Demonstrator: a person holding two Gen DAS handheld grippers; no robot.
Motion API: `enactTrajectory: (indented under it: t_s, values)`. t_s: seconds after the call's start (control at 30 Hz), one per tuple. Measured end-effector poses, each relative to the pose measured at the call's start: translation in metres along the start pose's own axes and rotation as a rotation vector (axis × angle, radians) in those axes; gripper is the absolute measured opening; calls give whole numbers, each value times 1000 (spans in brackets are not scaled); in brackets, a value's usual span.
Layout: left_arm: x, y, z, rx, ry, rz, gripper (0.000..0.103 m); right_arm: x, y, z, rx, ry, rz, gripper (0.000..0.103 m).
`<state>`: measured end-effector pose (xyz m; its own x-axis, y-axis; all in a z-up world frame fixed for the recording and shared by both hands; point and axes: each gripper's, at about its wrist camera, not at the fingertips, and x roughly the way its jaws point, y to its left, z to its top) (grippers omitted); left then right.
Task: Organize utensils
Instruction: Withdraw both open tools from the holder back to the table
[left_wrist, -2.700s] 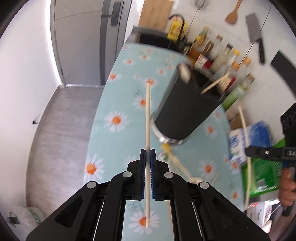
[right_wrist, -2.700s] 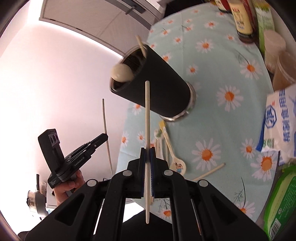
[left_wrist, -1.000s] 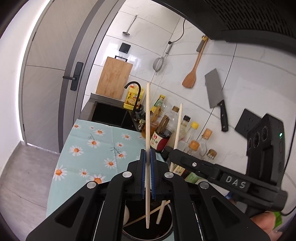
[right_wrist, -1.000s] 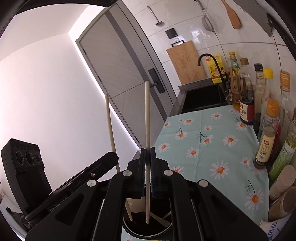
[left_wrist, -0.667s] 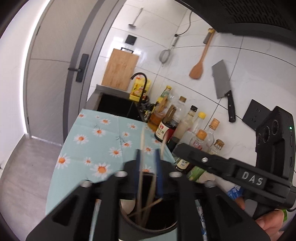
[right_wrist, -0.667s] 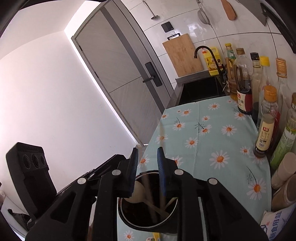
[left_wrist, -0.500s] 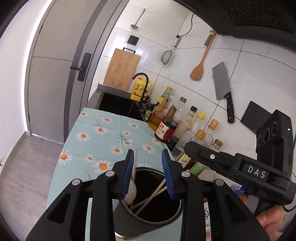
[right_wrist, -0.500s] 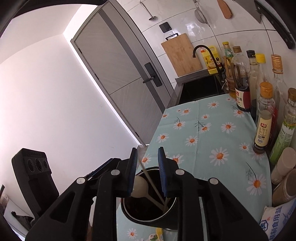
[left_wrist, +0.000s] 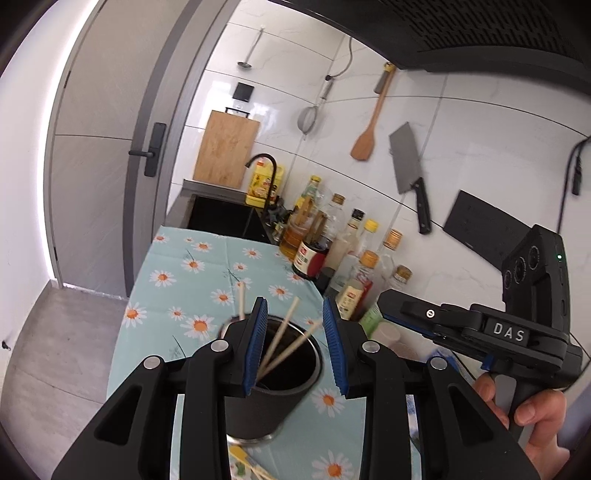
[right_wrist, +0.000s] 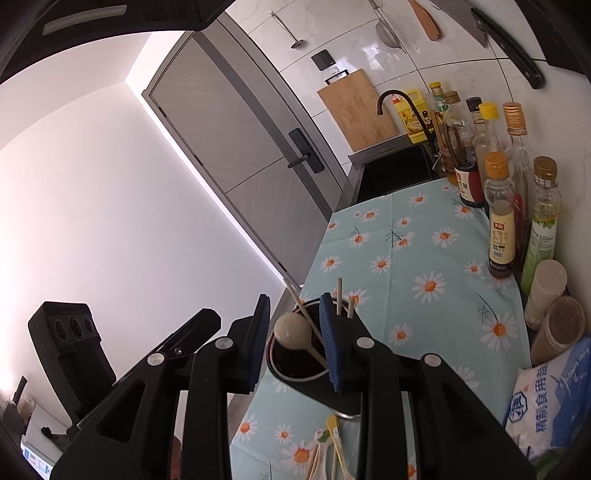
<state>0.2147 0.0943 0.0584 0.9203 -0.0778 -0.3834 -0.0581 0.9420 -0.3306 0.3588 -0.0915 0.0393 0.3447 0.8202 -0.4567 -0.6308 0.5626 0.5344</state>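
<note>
A black utensil holder (left_wrist: 258, 406) (right_wrist: 295, 365) stands on the daisy tablecloth (left_wrist: 192, 280). Several pale chopsticks (left_wrist: 284, 325) (right_wrist: 338, 291) and a white spoon (right_wrist: 292, 331) stand in it. My left gripper (left_wrist: 294, 347) is open and empty just above the holder's rim. My right gripper (right_wrist: 293, 341) is open and empty, also above the holder; it shows at the right in the left wrist view (left_wrist: 461, 328). More spoons and chopsticks (right_wrist: 328, 454) lie on the cloth in front of the holder.
A row of sauce bottles (right_wrist: 498, 206) lines the wall side. A sink with a black tap (left_wrist: 225, 218) lies beyond the cloth. Jars (right_wrist: 554, 332) and a salt bag (right_wrist: 550, 402) sit at the right. A cleaver (left_wrist: 410, 170) and spatula hang on the wall.
Both grippers held a chopstick upright over the holder, then opened and dropped them in. The chopsticks now lean inside the holder and both grippers have opened wider and drawn back a little.
</note>
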Motion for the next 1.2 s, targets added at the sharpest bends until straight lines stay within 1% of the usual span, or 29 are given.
enactTrajectory:
  t_s: [0.07, 0.23, 0.43, 0.5, 0.63, 0.77, 0.93, 1.0, 1.1, 1.2]
  values:
    - [-6, -4, -5, 8, 23, -8, 30, -5, 1, -6, -5, 27, 6, 29]
    - [-17, -7, -19, 11, 73, -7, 30, -7, 1, -29, -46, 129, 13, 30]
    - [-25, 7, -47, -48, 157, 15, 30, 11, -9, -63, -53, 308, -1, 31]
    - [-26, 13, -57, -79, 189, 16, 30, 19, -14, -74, -66, 368, -22, 37]
    - [-26, 24, -78, -126, 259, 15, 30, 34, -23, -91, -80, 483, -40, 37]
    - [-23, 33, -99, -180, 310, 34, 30, 47, -31, -101, -96, 554, -58, 37]
    - [-16, 37, -119, -217, 362, 48, 30, 66, -40, -110, -102, 629, -44, 37]
    - [-14, 39, -128, -232, 381, 61, 30, 77, -44, -115, -105, 672, -49, 37]
    - [-12, 43, -139, -262, 407, 75, 30, 92, -43, -123, -138, 723, -55, 37]
    - [-12, 46, -152, -291, 431, 89, 30, 106, -37, -135, -203, 779, -68, 37]
